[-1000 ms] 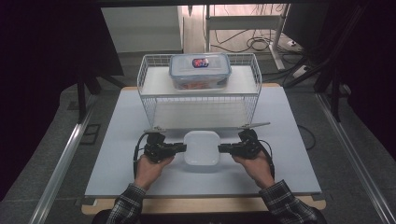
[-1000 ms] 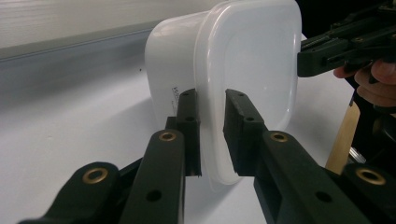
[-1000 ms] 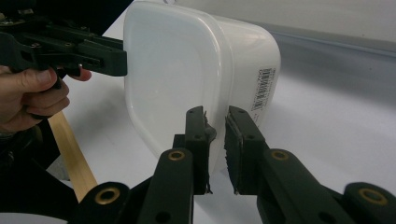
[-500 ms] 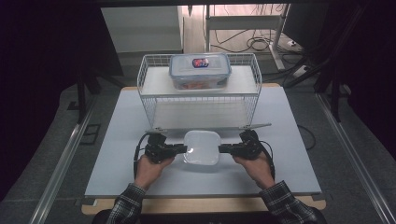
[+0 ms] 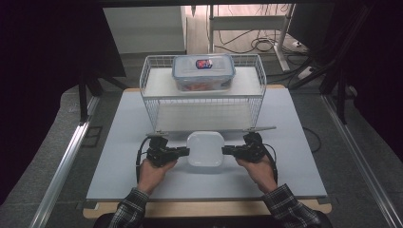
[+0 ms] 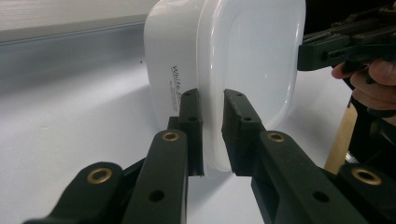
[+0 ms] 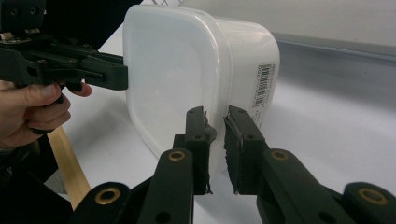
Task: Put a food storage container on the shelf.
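Tongs on both sides pinch the white container's rim: I see my left tongs [image 5: 186, 151] clamped on its edge at nine o'clock, and my right tongs [image 5: 224, 151] clamped on the opposite edge at three o'clock. In the left gripper view the two black jaws close on the thin lip of the white container [image 6: 224, 70], with printed lettering on its side wall. In the right gripper view the jaws grip the lip the same way, a barcode label on the wall beyond them. From above, the container sits at six o'clock of the table [image 5: 119, 156], between my two hands, just in front of the wire rack [image 5: 152, 102]. On the rack's top shelf, at twelve o'clock, rests a clear lidded box [image 5: 203, 72] with a blue-rimmed lid.
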The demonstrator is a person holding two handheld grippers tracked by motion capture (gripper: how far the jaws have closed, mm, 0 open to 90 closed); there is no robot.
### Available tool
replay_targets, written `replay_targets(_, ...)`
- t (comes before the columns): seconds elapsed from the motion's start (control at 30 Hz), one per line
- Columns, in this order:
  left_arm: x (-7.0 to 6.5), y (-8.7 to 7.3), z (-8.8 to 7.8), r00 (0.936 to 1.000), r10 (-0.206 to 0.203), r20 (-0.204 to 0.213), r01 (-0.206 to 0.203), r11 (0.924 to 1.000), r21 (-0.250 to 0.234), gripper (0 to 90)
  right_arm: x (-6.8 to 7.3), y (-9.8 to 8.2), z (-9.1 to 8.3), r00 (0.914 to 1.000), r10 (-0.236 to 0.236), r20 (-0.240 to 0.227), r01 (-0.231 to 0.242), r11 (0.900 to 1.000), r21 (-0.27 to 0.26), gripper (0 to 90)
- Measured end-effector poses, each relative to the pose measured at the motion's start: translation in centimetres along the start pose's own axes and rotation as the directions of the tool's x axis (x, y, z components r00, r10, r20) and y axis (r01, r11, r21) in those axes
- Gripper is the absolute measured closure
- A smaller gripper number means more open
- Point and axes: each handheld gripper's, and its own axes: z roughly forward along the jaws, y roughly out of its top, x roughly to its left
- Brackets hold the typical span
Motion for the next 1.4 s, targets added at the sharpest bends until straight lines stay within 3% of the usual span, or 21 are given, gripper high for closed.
replay_targets(0.13, -0.2, 0.5, -0.3, 0.9999, 0.009, 0.005, -0.009, 0.9999, -0.008, 79.1, -0.1, 0.3, -0.4, 0.9998, 0.0, -0.018, -0.001, 1.0, -0.022, 79.9)
replay_targets(0.4, -1.3, 1.7, -1.7, 0.9984, 0.054, -0.017, -0.054, 0.997, -0.056, 79.1, 0.7, 1.7, -1.5, 0.9985, -0.043, -0.035, 0.041, 0.997, -0.07, 80.1)
replay_targets(0.63, -2.5, 3.5, -3.5, 0.9928, 0.11, -0.046, -0.115, 0.9865, -0.117, 79.1, 2.2, 3.6, -2.7, 0.9938, -0.11, -0.019, 0.106, 0.986, -0.129, 80.0)
replay_targets(0.83, -4.1, 5.3, -5.1, 0.9829, 0.166, -0.079, -0.178, 0.968, -0.177, 79.0, 3.6, 5.4, -4.2, 0.9833, -0.182, 0.007, 0.179, 0.963, -0.2, 79.9)
replay_targets(1.1, -5.3, 7.2, -6.6, 0.968, 0.226, -0.108, -0.246, 0.9399, -0.236, 79.0, 5.2, 7.3, -5.8, 0.966, -0.255, 0.042, 0.257, 0.926, -0.278, 79.9)
replay_targets(1.4, -6.0, 8.7, -7.7, 0.9597, 0.251, -0.127, -0.277, 0.9208, -0.274, 78.9, 6.2, 9.1, -6.8, 0.953, -0.296, 0.064, 0.3, 0.896, -0.326, 79.8)
